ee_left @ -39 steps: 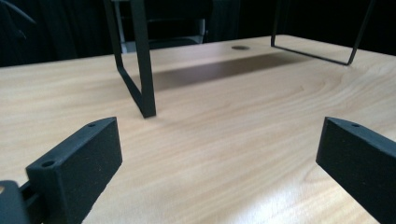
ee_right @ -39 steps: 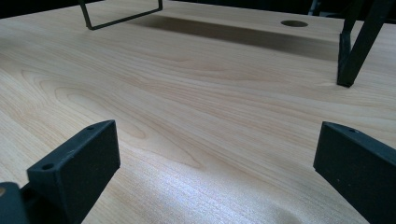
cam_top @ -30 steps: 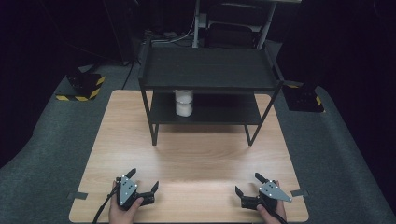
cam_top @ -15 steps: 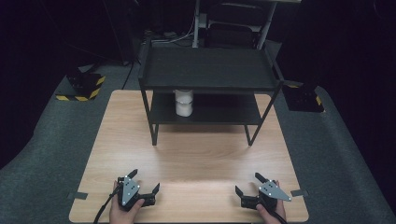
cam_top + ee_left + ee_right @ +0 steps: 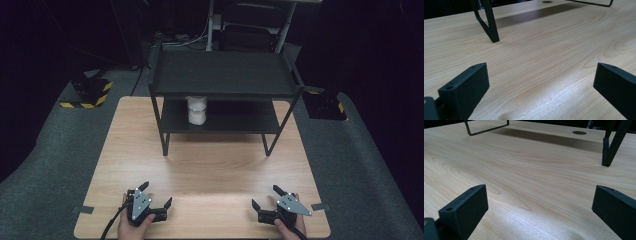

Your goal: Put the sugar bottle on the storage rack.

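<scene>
A black two-tier shelf rack stands at the far half of the wooden table. A white jar sits on its lower shelf, left of centre, its top hidden by the upper shelf. My left gripper rests near the table's front left edge, open, nothing between its jaws. My right gripper rests near the front right edge, also open and empty. In the left gripper view a rack leg stands ahead on the bare wood. In the right gripper view another rack leg stands ahead to the right.
Grey carpet surrounds the table. Yellow-and-black striped blocks lie on the floor at the back left, and a dark block at the back right. A round hole is in the tabletop under the rack. Tape strips mark the front corners.
The left gripper has edged slightly toward the front of the table. The right gripper and the jar have not moved.
</scene>
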`<state>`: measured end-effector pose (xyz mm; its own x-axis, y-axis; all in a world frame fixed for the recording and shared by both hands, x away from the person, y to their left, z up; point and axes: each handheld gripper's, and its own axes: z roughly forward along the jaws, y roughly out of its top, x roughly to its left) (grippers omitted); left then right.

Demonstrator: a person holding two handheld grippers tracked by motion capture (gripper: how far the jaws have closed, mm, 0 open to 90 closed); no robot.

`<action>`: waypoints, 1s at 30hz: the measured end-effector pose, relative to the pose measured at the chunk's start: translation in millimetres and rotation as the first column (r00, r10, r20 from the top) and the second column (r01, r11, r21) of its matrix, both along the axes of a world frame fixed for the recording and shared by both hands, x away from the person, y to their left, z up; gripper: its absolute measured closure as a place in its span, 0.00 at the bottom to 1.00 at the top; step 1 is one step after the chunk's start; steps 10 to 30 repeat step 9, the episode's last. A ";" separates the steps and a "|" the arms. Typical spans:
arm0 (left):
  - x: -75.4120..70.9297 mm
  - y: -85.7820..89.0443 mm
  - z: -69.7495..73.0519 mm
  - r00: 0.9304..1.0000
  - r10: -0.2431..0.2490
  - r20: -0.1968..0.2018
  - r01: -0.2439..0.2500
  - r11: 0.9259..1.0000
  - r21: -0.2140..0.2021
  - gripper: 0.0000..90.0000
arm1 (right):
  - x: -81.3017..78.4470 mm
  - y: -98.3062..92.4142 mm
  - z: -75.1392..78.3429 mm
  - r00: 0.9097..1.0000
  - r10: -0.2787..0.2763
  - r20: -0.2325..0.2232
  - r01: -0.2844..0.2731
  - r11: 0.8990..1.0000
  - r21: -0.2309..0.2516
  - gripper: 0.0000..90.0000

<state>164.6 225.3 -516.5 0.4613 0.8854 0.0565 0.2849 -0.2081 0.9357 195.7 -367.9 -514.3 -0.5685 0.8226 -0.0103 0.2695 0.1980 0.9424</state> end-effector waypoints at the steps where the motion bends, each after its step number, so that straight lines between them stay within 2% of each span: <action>1: 0.5 -0.2 0.7 1.000 0.000 -0.004 0.000 1.000 0.003 0.01 | -0.3 -0.2 -0.1 1.000 0.001 0.002 -0.001 1.000 -0.001 0.00; 7: 5.1 -5.7 5.1 0.999 0.024 -0.035 -0.024 1.000 0.012 0.01 | -0.3 -2.2 -1.7 1.000 -0.009 -0.004 0.009 1.000 0.025 0.00; 9: 6.6 -6.0 6.6 0.999 0.023 -0.046 -0.022 1.000 0.015 0.01 | -2.2 -3.5 -3.5 1.000 -0.006 0.007 0.006 1.000 0.029 0.00; 30: 6.6 -6.0 6.6 0.999 0.023 -0.046 -0.022 1.000 0.015 0.01 | -2.2 -3.5 -3.5 1.000 -0.006 0.007 0.006 1.000 0.029 0.00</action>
